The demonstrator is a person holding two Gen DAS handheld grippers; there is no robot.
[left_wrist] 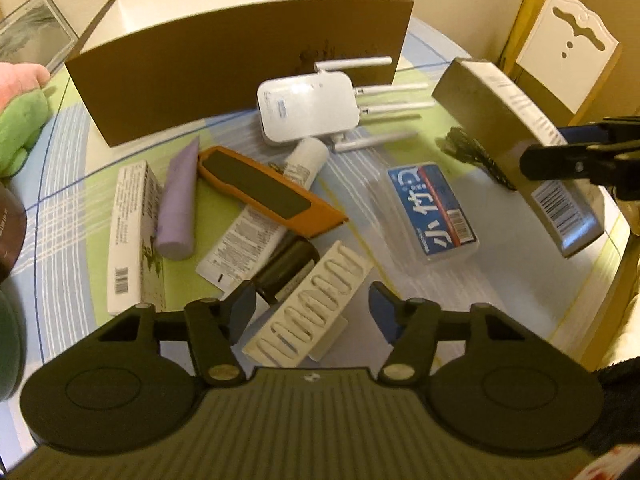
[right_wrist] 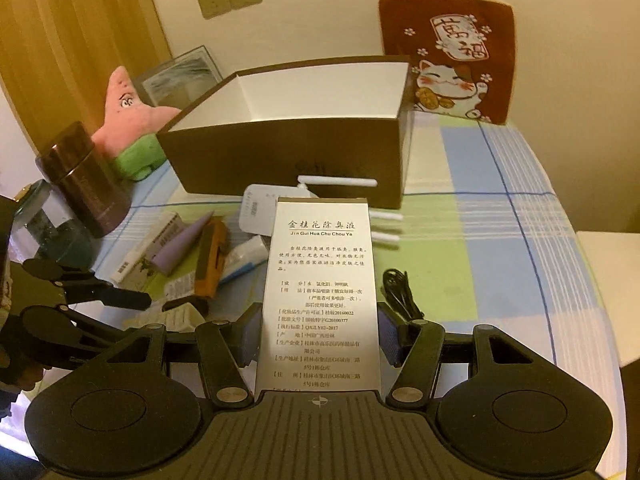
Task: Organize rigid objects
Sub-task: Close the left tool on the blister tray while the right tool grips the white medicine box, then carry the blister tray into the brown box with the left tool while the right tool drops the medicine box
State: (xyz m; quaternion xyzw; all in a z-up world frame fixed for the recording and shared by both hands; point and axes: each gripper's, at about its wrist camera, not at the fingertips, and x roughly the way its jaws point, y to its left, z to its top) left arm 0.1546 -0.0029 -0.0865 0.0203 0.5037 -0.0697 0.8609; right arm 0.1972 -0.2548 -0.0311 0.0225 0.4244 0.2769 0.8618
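My left gripper (left_wrist: 312,308) hangs open over a white ribbed block (left_wrist: 320,300), which lies between its fingers with a gap at the right pad. A dark cylinder (left_wrist: 288,272) lies by the left pad. My right gripper (right_wrist: 318,336) is shut on a tall silver carton (right_wrist: 320,280) printed with Chinese text, held above the table toward the open brown box (right_wrist: 280,160). The left wrist view shows that carton (left_wrist: 520,140) at the right. A white router (left_wrist: 308,108), orange case (left_wrist: 272,192), purple tube (left_wrist: 178,208) and blue-labelled clear case (left_wrist: 432,208) lie on the cloth.
A long white carton (left_wrist: 132,240), a flat white tube (left_wrist: 244,240) and a black cable (right_wrist: 400,292) also lie on the table. A pink and green plush (right_wrist: 124,116), a brown canister (right_wrist: 84,180) and a glass jar (right_wrist: 52,232) stand left. A cushioned chair (right_wrist: 448,56) is behind the box.
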